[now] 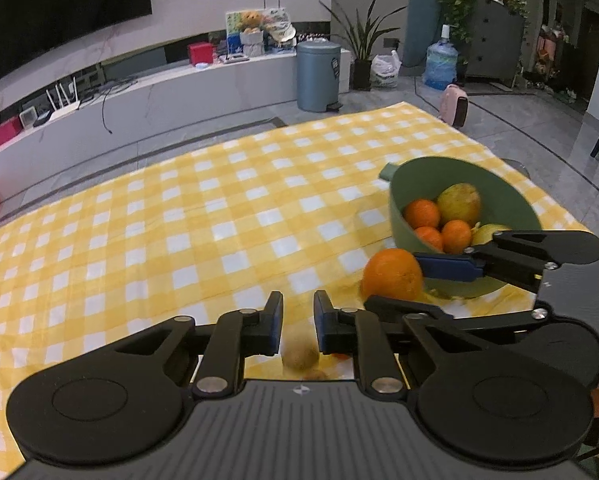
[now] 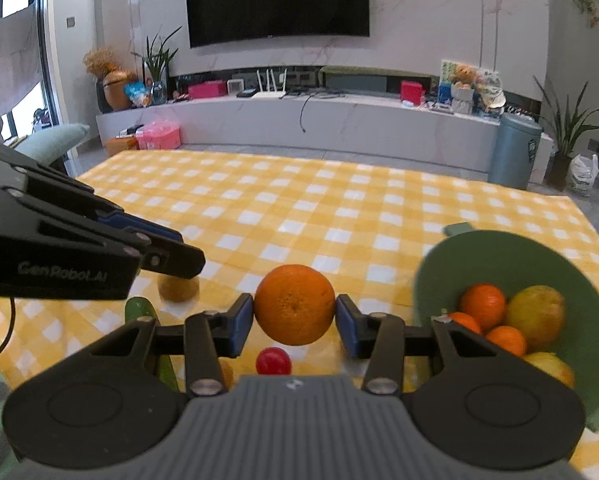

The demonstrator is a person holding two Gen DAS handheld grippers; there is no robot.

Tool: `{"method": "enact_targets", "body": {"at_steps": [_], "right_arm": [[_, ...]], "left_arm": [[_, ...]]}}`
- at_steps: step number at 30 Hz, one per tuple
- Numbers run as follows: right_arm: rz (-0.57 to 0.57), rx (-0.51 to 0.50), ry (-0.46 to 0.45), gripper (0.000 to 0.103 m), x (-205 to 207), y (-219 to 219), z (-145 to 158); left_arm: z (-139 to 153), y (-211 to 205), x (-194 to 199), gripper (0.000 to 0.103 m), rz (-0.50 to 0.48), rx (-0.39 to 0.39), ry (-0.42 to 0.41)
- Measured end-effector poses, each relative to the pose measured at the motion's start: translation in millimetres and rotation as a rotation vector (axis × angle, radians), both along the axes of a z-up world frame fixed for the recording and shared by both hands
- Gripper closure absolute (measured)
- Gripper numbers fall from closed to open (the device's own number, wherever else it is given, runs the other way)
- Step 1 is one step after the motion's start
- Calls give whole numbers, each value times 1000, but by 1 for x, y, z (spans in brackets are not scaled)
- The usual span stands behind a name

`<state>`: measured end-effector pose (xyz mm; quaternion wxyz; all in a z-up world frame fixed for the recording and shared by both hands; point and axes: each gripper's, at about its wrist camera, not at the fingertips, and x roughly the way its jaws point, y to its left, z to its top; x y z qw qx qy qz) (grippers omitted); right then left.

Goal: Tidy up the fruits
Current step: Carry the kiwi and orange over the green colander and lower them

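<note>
Task partly done: the green bowl (image 2: 515, 256) already held several oranges and pears, while a red fruit (image 2: 273, 361) and others remained on the checked cloth (image 2: 299, 208). The right gripper (image 2: 294, 316) clamped a large orange (image 2: 294, 304) above the cloth; the left gripper (image 1: 298, 320) apparently clamped a brownish fruit (image 1: 299, 354), though blurred.

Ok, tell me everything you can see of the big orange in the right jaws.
The large round orange has dimpled, bright peel with a small dark navel facing the camera. The right gripper clamps it, blue pads on either side. It hangs above the yellow checked tablecloth, just left of the green plastic bowl, not touching either.
</note>
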<state>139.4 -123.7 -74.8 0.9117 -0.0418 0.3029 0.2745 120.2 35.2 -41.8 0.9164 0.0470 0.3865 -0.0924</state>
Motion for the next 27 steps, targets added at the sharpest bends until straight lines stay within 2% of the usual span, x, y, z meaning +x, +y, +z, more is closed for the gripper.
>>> {"method": "enact_targets", "body": {"at_steps": [2,4,6,10,15,19,25,27], "right_arm": [[-10,7,-13,61,-6,-11,7],[-21,12,-24,61,-11,-21,12],[-31,15,-33,61,-15,-33,17],[-46,1,-38,61,-22,-52,21],[-63,-21,-15,61,-35,-71,12],[-93,-2,25,61,-42,-82,-2],[-85,15,54,61,-47,-81,-17],[-78,21,63,61,-46,-82,-22]], "left_arm": [[4,-7,-2,85,-9,-5,-9],[7,-14,-3,92,-16,-8,-14],[10,-23,-5,95,-27,-15,-20],[12,-34,-5,95,-52,-43,-21],[4,-25,-2,95,-40,-102,41],[-8,-11,-2,94,-25,-141,101],[-32,-2,-1,92,-8,-99,169],[-42,-3,2,85,-17,-79,200]]}}
